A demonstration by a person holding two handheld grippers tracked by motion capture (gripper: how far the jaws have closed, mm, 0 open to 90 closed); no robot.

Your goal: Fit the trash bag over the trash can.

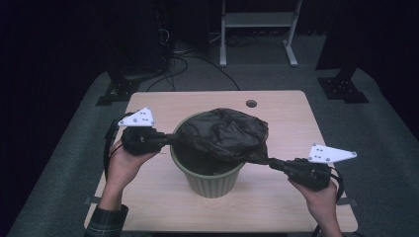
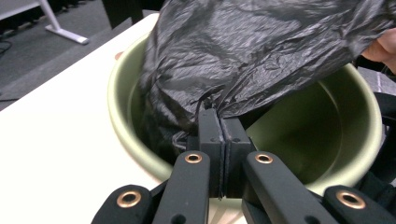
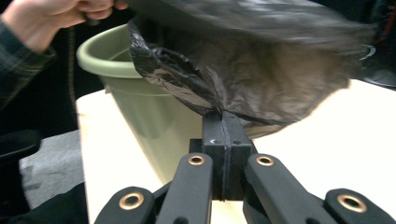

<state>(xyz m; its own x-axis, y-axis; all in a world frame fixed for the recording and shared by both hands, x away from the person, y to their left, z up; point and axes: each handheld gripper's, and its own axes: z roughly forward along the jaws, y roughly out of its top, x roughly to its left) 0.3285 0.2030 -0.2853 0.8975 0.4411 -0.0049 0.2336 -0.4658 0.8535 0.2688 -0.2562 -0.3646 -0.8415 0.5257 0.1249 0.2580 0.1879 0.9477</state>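
Nearest, 2 forearms come in from the bottom edge of the high view, each hand wrapped around a gripper body with the jaws pointing inward toward the middle of the bench [image 1: 291,111]. On the person's left, the plaid-sleeved arm angles up and the left gripper [image 1: 169,138] lies roughly level, its jaws pressed together on the edge of a black plastic bag [image 1: 222,133]; the left gripper view shows the pads clamped on a gathered fold of the film just over the near rim of the bin. On the other side, the right gripper [image 1: 269,162] sits a little lower and nearer the person, its jaws likewise pinched tight on the bag's opposite edge. Between them the bag is stretched across the mouth of a green plastic bin [image 1: 210,180], which stands upright mid-bench, the film draped over its rim. Farther off, a white frame [image 1: 257,22] stands on the grey floor.
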